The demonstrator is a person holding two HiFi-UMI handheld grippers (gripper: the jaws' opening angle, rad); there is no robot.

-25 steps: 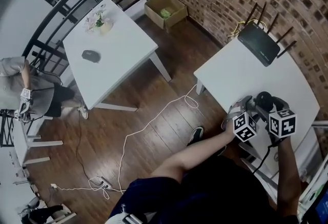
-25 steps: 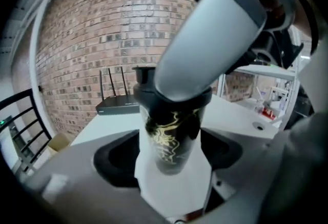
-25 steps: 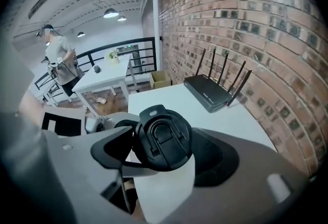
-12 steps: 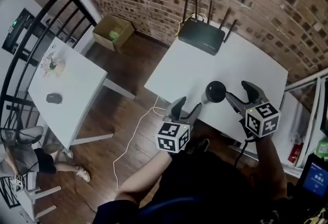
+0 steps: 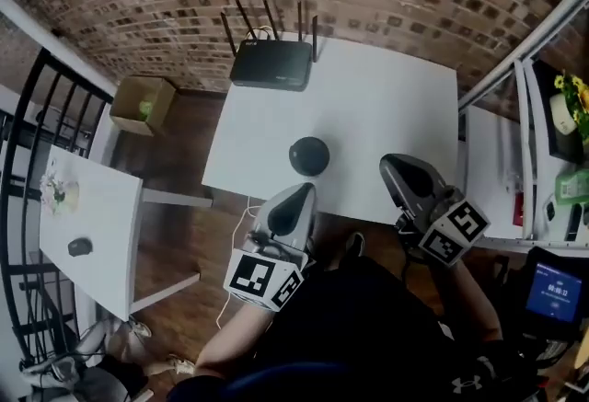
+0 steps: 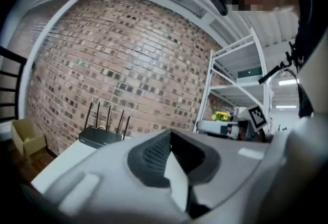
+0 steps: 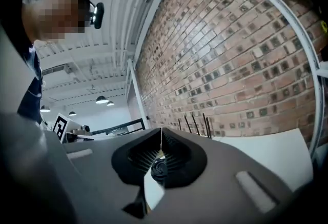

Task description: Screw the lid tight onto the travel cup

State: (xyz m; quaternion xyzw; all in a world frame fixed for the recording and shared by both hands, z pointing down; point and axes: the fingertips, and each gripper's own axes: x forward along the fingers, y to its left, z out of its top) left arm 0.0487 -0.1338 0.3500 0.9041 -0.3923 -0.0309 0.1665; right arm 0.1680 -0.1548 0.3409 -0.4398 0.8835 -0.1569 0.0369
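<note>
The travel cup [image 5: 309, 155], seen from above as a round black lid, stands alone on the white table [image 5: 386, 106]. My left gripper [image 5: 300, 190] is at the table's front edge just below the cup, apart from it, shut and empty. My right gripper [image 5: 394, 166] sits to the cup's right, also shut and empty. In the left gripper view the jaws [image 6: 171, 135] meet with nothing between them. In the right gripper view the shut gripper [image 7: 161, 133] shows the dark lid [image 7: 159, 168] beyond the jaws, not gripped.
A black router [image 5: 271, 63] with several antennas stands at the table's back edge by the brick wall. A white shelf unit [image 5: 543, 133] lies to the right. A second white table [image 5: 83, 235] and a cardboard box [image 5: 143, 103] are to the left.
Both grippers were open on either side of the cup; now both are shut and drawn back toward the front edge. The cup stands free. The head view has swung round.
</note>
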